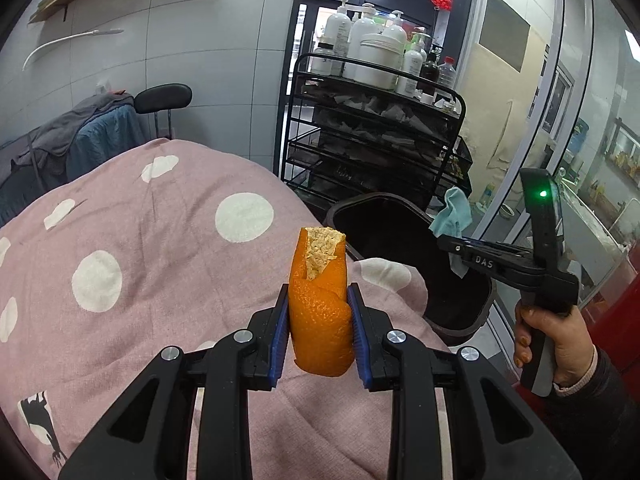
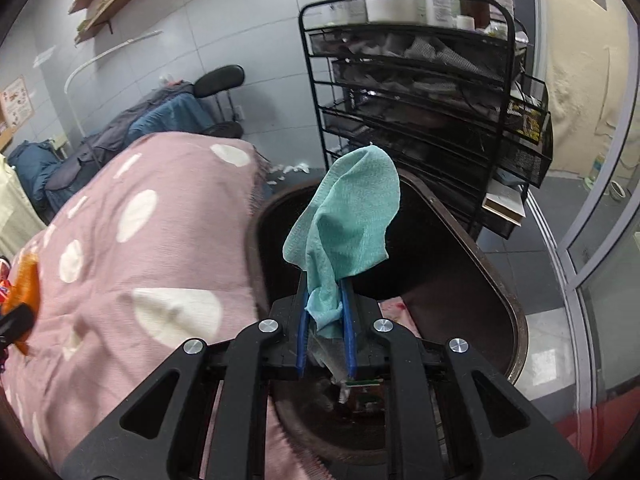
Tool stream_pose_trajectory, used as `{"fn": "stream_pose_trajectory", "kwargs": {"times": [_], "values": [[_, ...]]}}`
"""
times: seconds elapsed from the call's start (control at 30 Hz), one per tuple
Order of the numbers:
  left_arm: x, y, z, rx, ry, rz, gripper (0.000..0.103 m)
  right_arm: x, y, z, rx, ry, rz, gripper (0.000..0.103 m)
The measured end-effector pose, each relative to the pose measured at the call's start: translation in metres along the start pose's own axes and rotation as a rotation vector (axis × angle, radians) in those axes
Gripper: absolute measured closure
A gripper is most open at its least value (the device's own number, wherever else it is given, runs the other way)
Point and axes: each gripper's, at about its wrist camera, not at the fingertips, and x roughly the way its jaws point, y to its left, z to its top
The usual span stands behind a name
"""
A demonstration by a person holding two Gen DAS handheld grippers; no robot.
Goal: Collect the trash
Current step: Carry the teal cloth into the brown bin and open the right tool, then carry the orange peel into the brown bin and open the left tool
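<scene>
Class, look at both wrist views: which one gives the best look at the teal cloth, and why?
The right wrist view: the teal cloth fills the middle, pinched in the right gripper above the dark bin. The left wrist view shows the cloth only small and far off beside the bin.

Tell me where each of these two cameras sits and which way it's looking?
Left wrist view: sits on the left claw, looking forward and down over the pink dotted blanket; its claw grips an orange peel, and the person's right hand shows.
Right wrist view: sits on the right claw, looking down into the dark bin; its claw grips a teal cloth.
Shared: blanket, bin, black wire rack, cloth, peel.
</scene>
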Motion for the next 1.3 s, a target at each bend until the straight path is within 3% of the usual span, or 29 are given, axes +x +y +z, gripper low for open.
{"fn": "stream_pose_trajectory", "kwargs": {"times": [0.4,0.43,0.5,0.53,0.57,0.77,1.3], "values": [[0.014,-0.014,0.002,0.023,0.030,-0.031,0.075,0.059,-0.021,-0.004,0.028,0.132,-0.092,0.087],[0.014,-0.015,0.003,0.023,0.033,-0.035,0.075,0.064,-0.021,-0.005,0.028,0.145,-0.094,0.083],[0.016,-0.018,0.004,0.028,0.038,-0.043,0.075,0.069,-0.021,-0.007,0.027,0.161,-0.101,0.060],[0.017,-0.020,0.005,0.033,0.039,-0.043,0.075,0.070,-0.021,-0.007,0.029,0.157,-0.108,0.039],[0.018,-0.021,0.005,0.039,0.040,-0.044,0.075,0.070,-0.021,-0.008,0.030,0.149,-0.114,0.033],[0.026,-0.028,0.010,0.053,0.052,-0.064,0.075,0.067,-0.023,-0.012,0.046,0.146,-0.099,0.032],[0.066,-0.056,0.032,0.107,0.117,-0.122,0.075,0.020,-0.027,-0.017,0.049,0.047,-0.126,0.019]]}}
